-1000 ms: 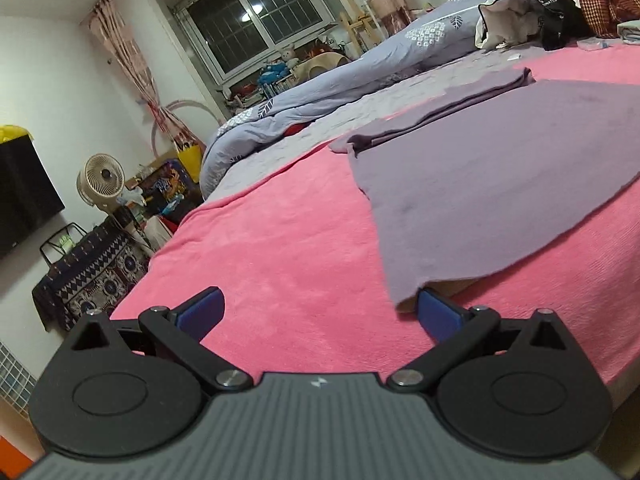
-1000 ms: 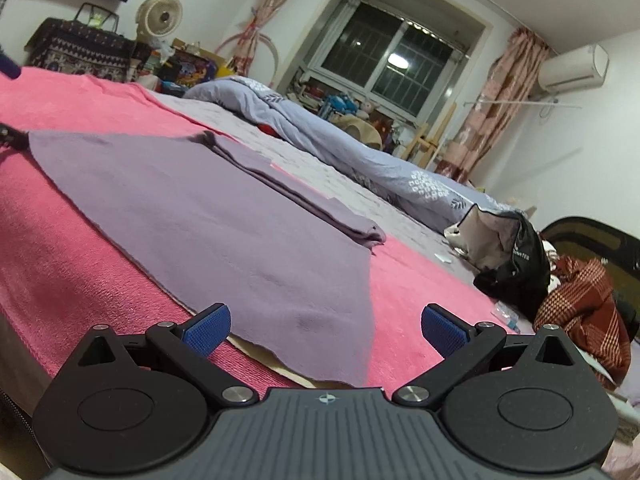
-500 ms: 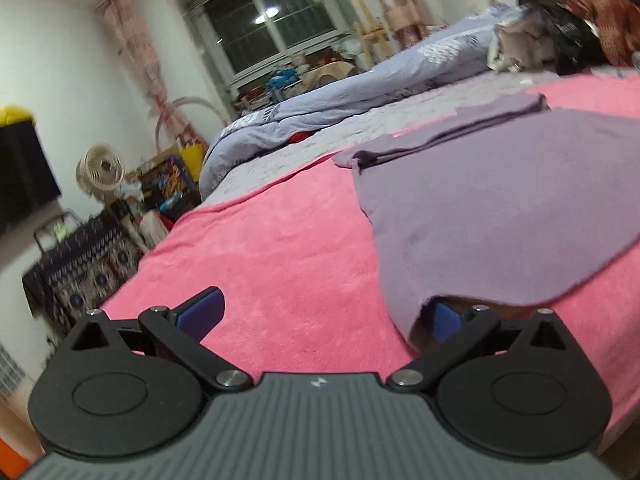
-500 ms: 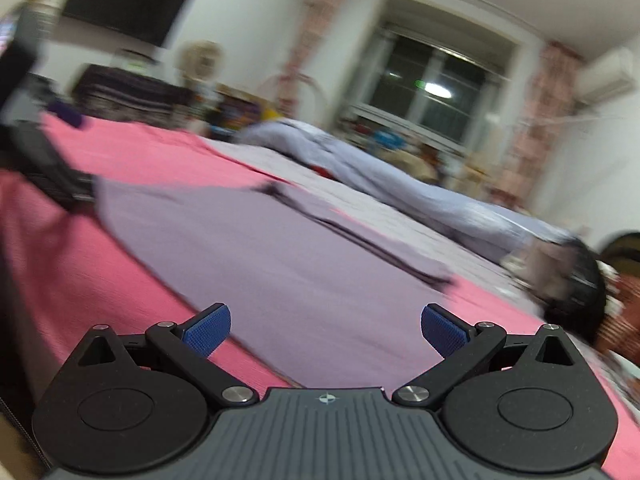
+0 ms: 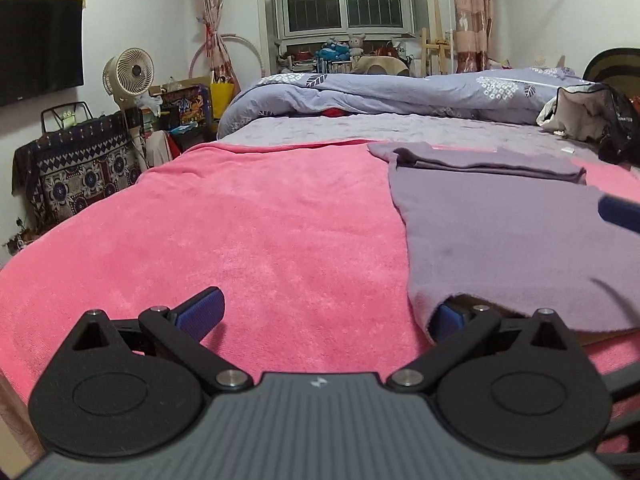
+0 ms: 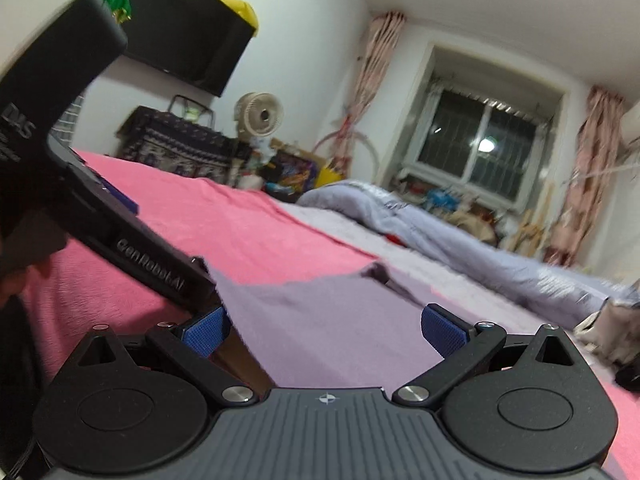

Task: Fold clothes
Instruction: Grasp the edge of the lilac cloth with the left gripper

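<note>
A purple garment lies flat on the pink blanket, one sleeve folded across its far end. My left gripper is open at the garment's near left corner; its right finger sits under the hem, and its left finger rests over bare blanket. In the right wrist view the garment spreads between the fingers of my open right gripper at the near hem. Close on the left there is the left gripper's black body, touching the same corner. A blue fingertip of the right gripper shows at the left wrist view's right edge.
A rolled lavender quilt lies along the far side of the bed, with a black bag at its right. Beyond the bed's left side stand a fan, a wall TV and a cloth-covered cabinet. The bed's near edge is just under both grippers.
The right gripper has swung left along the near hem until it is beside the left gripper. The left gripper levelled out, and its right finger went under the garment's corner.
</note>
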A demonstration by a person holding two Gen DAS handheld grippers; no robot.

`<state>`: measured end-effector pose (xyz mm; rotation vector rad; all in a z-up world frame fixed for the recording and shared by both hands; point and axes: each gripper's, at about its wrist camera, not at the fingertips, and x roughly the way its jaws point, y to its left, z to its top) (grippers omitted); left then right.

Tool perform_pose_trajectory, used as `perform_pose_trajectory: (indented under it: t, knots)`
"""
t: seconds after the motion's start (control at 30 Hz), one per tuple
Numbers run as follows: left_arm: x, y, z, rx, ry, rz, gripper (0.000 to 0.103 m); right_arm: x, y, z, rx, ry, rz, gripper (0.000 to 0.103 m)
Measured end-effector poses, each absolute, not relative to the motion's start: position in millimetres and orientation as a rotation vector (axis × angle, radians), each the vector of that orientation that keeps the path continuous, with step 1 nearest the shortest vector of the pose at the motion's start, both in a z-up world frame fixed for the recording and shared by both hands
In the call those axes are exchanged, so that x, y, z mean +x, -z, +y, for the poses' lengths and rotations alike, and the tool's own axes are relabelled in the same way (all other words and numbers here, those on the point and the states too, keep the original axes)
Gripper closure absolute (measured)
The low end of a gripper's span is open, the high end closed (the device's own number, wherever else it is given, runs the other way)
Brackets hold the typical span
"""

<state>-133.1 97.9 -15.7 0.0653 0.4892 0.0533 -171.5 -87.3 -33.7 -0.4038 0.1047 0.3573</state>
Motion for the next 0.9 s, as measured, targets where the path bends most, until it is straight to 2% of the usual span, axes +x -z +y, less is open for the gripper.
perform_pose_trajectory:
  t: [0.3, 0.6, 0.7, 0.9]
  knots:
    - [-137, 16, 107, 0.021, -0.052, 0.491, 0.000, -165, 57, -114, -0.501, -0.134, 0.110, 0.000]
    - [-137, 17, 108, 0.005, -0.068, 0.499, 0.000, -168, 69, -257, -0.711, 0.319, 0.268, 0.000]
    - [-137, 17, 106, 0.009, -0.072, 0.500, 0.000, -170, 58, -303, -0.491, 0.331, 0.349, 0.000]
    - [-140, 14, 102, 0.033, -0.087, 0.486, 0.000, -168, 72, -276, -0.628, 0.374, 0.301, 0.000]
